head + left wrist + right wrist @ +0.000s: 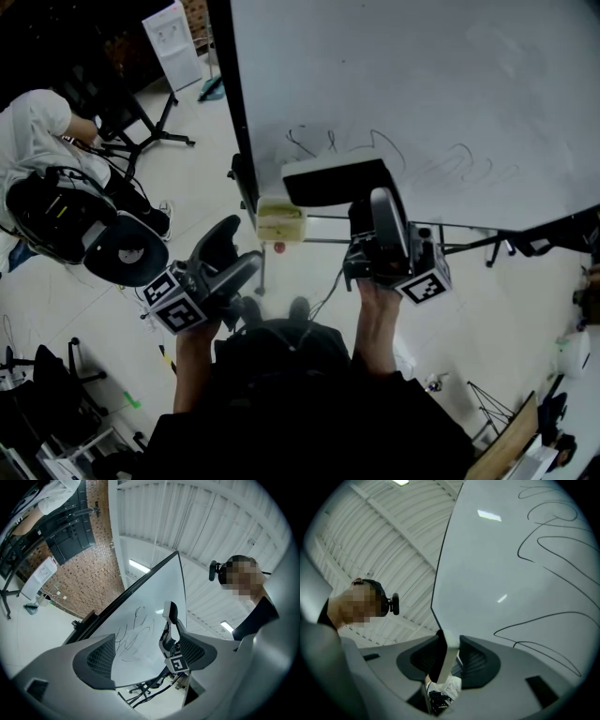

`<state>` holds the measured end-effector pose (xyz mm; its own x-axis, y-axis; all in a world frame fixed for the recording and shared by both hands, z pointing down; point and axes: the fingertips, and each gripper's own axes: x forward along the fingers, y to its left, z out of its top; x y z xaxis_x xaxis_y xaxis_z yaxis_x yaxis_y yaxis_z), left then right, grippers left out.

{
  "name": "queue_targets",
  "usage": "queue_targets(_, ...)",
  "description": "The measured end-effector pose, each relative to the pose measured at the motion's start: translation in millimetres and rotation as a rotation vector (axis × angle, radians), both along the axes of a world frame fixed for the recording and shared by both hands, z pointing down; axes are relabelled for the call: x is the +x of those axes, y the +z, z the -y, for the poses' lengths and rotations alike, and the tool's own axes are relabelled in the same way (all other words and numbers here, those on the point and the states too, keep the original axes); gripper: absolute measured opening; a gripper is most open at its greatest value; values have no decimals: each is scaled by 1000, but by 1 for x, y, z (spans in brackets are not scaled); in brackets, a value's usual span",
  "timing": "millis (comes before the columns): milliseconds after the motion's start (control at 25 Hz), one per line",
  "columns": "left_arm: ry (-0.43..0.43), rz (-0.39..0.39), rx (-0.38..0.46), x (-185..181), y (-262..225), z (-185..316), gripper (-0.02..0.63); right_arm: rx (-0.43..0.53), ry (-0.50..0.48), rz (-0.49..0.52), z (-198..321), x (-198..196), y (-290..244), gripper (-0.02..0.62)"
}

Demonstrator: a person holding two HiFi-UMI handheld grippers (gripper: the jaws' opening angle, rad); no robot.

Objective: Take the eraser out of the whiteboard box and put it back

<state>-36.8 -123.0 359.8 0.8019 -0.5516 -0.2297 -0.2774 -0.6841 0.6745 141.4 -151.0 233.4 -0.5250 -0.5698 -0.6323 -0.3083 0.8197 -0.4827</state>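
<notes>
While the right gripper (pixel 367 208) squeezes the flat black eraser with a white back (pixel 337 180) between its jaws, it holds it by the bottom edge of the big white whiteboard (pixel 422 84). The eraser is out of the small pale yellow box (pixel 280 221), which sits just beside it near the board's bottom left corner. Black scribbles (pixel 441 164) run along the board's bottom edge. The left gripper (pixel 232 251) hangs lower, apart from the board, with its jaws wide and nothing between them.
</notes>
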Motion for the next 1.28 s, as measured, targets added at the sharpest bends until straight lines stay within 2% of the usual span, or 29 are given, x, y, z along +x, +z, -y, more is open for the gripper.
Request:
queue_targets(880, 9, 5, 0, 5, 1, 0, 426, 37, -22, 229, -6, 28, -14, 156)
queue_targets(1280, 5, -10, -36, 5, -3, -3, 426, 40, -20, 311, -8, 40, -11, 156)
